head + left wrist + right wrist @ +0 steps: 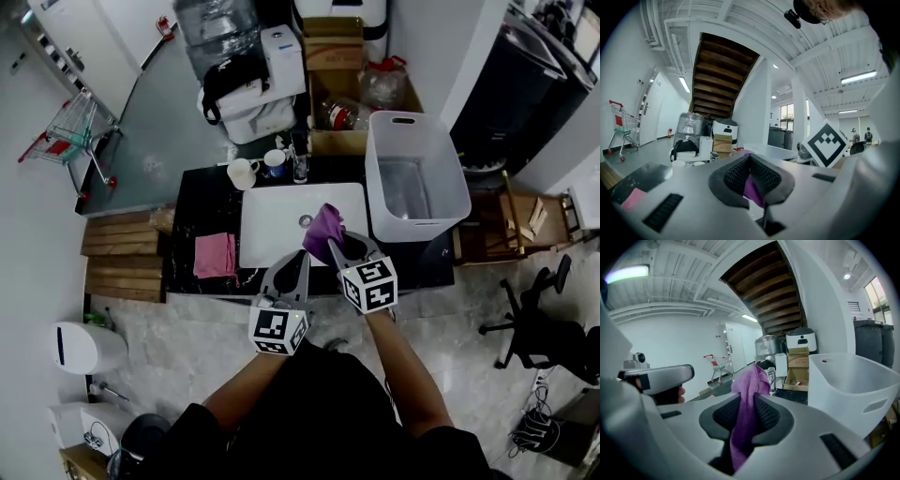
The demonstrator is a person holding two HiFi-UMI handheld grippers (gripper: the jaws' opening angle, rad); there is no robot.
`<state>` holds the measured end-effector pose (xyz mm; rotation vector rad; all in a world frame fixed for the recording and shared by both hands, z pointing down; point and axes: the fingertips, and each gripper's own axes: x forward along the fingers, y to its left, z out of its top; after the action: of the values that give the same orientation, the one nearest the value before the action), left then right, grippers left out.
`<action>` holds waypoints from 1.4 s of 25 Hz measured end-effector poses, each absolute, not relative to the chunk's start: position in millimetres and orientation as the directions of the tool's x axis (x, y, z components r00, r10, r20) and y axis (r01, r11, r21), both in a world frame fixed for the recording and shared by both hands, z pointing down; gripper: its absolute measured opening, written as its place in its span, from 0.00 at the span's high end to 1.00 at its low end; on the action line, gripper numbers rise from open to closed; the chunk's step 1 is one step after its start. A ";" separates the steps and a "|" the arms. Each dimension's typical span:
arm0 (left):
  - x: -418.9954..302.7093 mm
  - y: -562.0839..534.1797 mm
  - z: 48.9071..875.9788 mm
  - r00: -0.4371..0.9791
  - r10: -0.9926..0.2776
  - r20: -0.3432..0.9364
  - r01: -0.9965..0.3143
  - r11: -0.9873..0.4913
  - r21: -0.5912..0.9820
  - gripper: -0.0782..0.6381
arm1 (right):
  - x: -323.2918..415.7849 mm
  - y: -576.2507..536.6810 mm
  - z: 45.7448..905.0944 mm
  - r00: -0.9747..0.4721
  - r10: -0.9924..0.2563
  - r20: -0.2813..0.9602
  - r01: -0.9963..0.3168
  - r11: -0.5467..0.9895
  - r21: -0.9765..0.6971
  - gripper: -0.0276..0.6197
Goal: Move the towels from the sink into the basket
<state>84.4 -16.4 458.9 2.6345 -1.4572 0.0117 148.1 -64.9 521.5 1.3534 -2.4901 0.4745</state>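
While I watch remotely, the right gripper (746, 416) pinches the purple towel (750, 380) above the sink's (272, 234) front right corner, near the basket (441, 192) at the countertop's (202, 202) right end. The left gripper's (750, 168) jaws press together on purple cloth (753, 191).

The right gripper (339, 247) grips a purple towel (324, 227) above the near right corner of the white sink (279, 228), the left gripper (297, 269) just left of it; a white basket (378, 173) stands right, a pink towel (215, 254) lies left
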 end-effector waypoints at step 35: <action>163.8 -142.8 410.3 0.561 -0.827 -0.045 -0.807 -0.558 0.193 0.87 | 229.8 -173.6 458.6 -0.441 -0.854 0.275 -0.897 0.413 -0.156 0.83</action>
<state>163.8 -142.8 410.3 2.6403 -1.3920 -0.1948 229.8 -173.6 458.6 1.5677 -2.5093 0.4227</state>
